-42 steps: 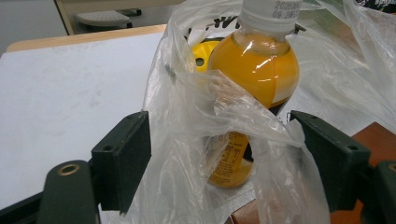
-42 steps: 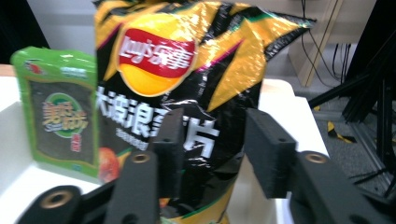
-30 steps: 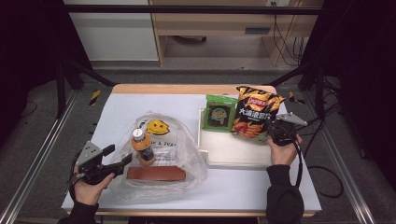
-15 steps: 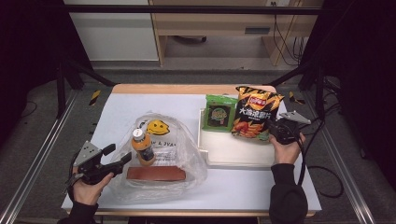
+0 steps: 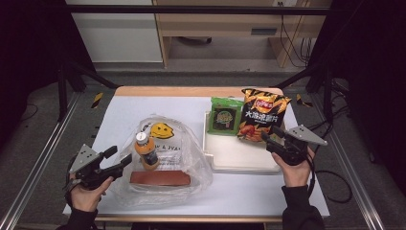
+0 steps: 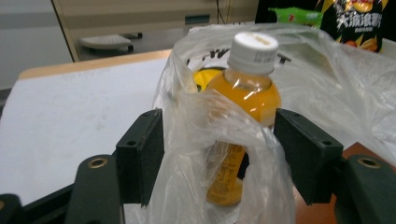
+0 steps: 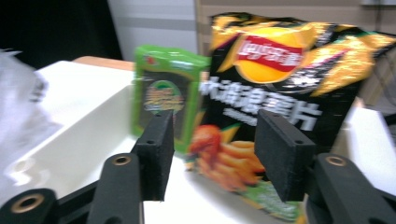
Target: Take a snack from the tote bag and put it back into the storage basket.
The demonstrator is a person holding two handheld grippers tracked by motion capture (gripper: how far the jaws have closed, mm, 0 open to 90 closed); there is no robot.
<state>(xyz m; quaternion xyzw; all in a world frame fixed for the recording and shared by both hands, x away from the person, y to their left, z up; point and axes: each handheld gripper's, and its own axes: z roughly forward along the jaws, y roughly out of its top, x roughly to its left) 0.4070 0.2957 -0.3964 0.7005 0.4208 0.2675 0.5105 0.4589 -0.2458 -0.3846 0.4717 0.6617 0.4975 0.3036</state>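
Observation:
A clear plastic bag (image 5: 187,158) with a smiley print lies on the white table. Inside it are an orange drink bottle (image 5: 145,151) and a flat brown box (image 5: 160,178). My left gripper (image 5: 120,157) is at the bag's left edge. Its jaws have just been closing, and a crumpled fold of the bag (image 6: 219,140) lies between them, not pinched, with the bottle (image 6: 243,93) behind. My right gripper (image 5: 267,143) is open over the white tray (image 5: 239,158), just short of the chips bag (image 5: 261,115). Its jaws have just been opening, with nothing between them (image 7: 215,130).
A green snack packet (image 5: 225,116) stands beside the chips bag at the tray's back; both show ahead in the right gripper view (image 7: 163,93). Metal rails run along both table sides. A cabinet and cables lie beyond the far edge.
The right gripper has let go of the chips bag's lower corner, opened, and drawn back towards the person. The left jaws have narrowed slightly around the bag's fold.

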